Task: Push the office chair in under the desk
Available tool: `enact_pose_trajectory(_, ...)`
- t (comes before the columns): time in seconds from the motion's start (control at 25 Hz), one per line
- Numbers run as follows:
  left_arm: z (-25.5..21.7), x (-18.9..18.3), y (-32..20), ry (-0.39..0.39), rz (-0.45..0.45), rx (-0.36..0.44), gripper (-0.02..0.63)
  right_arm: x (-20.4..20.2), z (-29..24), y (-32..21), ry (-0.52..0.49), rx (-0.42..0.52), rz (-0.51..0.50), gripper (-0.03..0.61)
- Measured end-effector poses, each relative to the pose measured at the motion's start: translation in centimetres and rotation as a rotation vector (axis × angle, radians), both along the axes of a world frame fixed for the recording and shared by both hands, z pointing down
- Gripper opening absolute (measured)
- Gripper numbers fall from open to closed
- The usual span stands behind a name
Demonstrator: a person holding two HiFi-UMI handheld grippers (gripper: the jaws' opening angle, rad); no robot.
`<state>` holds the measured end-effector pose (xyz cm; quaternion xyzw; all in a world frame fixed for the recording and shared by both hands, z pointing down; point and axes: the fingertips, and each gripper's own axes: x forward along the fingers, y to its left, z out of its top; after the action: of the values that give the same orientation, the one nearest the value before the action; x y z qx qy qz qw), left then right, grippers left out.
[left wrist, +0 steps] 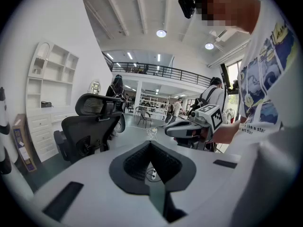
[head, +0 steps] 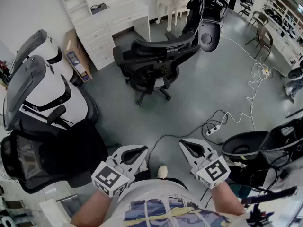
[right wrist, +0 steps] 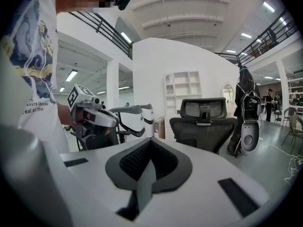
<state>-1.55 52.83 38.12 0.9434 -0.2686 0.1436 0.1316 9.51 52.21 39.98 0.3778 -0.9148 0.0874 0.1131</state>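
The black office chair (head: 151,63) stands out on the grey floor, a short way from the white desk (head: 124,16) with drawers and shelves at the back. It also shows in the left gripper view (left wrist: 92,126) and the right gripper view (right wrist: 203,119). My left gripper (head: 139,150) and right gripper (head: 189,144) are held side by side close to my body, well short of the chair. Both are shut with nothing between the jaws. Each appears in the other's view: the right gripper (left wrist: 189,126) and the left gripper (right wrist: 94,119).
Two white-and-grey chairs (head: 38,84) and a black mesh chair (head: 42,160) crowd the left side. A cardboard box (head: 75,56) leans by the desk. Cables and a power strip (head: 214,129) lie on the floor to the right. A person (head: 203,13) stands behind the chair.
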Motion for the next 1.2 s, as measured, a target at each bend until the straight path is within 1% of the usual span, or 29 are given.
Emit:
enact_pose_trajectory(0.16, 0.0, 1.2, 0.0, -0.010, 0.003, 0.004, 0.012, 1.0, -0.2, 0.1, -0.002, 0.005, -0.002, 0.025)
enact_pose_trajectory(0.32, -0.1, 1.6, -0.1, -0.015, 0.002, 0.009, 0.014, 1.3, -0.1, 0.0, -0.006, 0.007, 0.001, 0.025)
enact_pose_trajectory(0.6, 0.5, -0.1, -1.9, -0.012, -0.016, 0.001, 0.014, 0.2, 0.3, -1.5, -0.006, -0.001, 0.002, 0.025)
enact_pose_trajectory(0.84, 0.6, -1.9, -5.7, 0.020, 0.006, 0.034, 0.014, -0.9, 1.0, -4.9, 0.016, -0.018, 0.041, 0.025)
enact_pose_trajectory(1.16, 0.4, -6.6, -13.5, 0.086, 0.023, 0.053, 0.017, -3.9, 0.7, -12.5, 0.013, -0.017, 0.136, 0.032)
enact_pose_trajectory(1.2, 0.5, -7.0, -14.4, 0.090, 0.028, 0.054, 0.018, -4.1, 0.7, -13.4, 0.013, -0.019, 0.155, 0.053)
